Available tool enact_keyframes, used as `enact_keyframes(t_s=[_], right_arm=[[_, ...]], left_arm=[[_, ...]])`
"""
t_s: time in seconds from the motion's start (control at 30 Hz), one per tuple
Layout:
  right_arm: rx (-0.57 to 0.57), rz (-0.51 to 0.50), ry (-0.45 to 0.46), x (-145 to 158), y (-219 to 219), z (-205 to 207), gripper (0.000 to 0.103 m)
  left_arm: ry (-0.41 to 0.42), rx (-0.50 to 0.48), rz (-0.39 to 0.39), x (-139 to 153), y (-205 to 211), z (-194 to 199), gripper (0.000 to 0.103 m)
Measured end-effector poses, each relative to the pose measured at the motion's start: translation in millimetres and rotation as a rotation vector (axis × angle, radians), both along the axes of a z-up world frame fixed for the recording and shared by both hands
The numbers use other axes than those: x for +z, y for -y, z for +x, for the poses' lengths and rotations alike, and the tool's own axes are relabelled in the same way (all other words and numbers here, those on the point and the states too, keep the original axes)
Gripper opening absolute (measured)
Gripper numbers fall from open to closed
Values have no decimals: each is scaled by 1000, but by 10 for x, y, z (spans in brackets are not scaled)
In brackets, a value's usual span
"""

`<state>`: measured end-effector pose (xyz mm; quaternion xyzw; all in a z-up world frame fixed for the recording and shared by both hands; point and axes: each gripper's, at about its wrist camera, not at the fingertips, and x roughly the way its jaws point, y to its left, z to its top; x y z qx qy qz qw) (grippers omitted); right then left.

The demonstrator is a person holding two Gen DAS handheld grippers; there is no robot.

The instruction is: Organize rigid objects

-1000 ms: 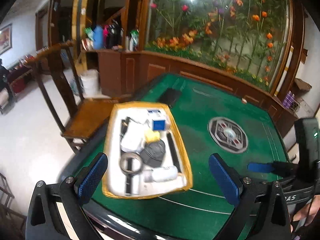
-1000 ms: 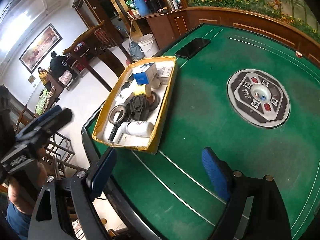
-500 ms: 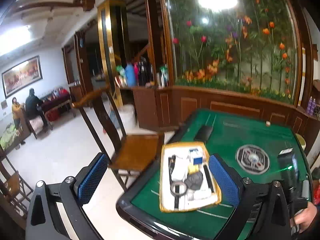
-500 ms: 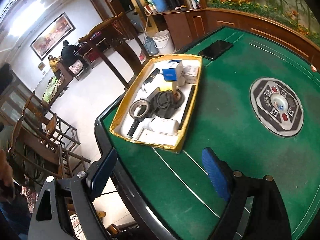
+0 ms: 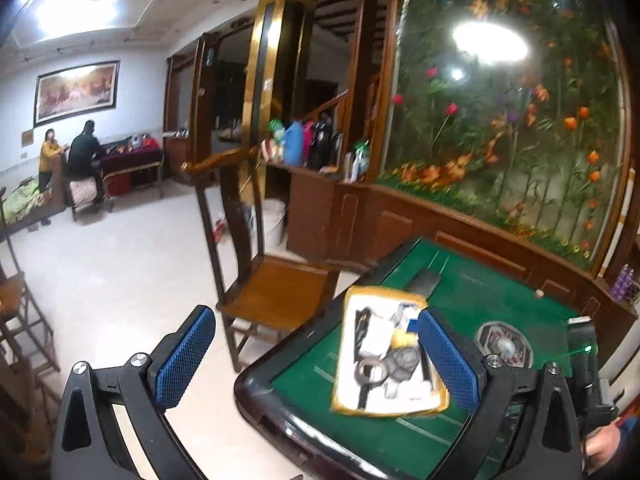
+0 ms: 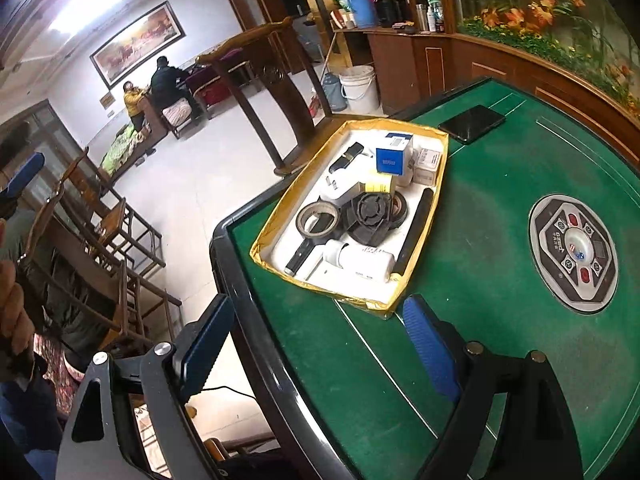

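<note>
The rigid objects sit heaped in a yellow-rimmed tray near the corner of the green game table, well short of both tools: a roll of tape, a black ribbed disc, a blue-and-white box, a white bottle lying on its side, a long black bar along the tray's right wall, and a dark phone lying on the felt just beyond the tray. Compared with a second ago, the left gripper has drawn back and lifted, so the tray, which then filled the space between its fingers, now shows small and off to the right, half behind the right finger; the right gripper has shifted only a little and looks down on the tray from nearer the table edge. Both sets of jaws stand spread wide with nothing between them. That suggests sorting has not begun, and the left tool would have to come in again before any pick. The blue box and the smaller white carton beside it carry print, and the table's central control panel has characters, but all are too small to read.
</note>
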<state>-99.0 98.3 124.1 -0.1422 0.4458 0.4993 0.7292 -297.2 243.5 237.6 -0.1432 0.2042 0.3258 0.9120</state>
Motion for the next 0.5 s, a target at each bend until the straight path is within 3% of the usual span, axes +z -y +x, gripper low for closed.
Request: enact_keyframes(t_s=[0.13,0.43,0.5], right_arm=[[9,-5,-9,-27,-14,-9,86],[4,1,-14,-14,-8,11,86],[-3,4,-17,-15,2,37,86]], left_arm=[[-95,23,-31,-107,-37,153,102],[-147,69,-8,24,32,258,102],[-156,87,43,68,100,219,102]])
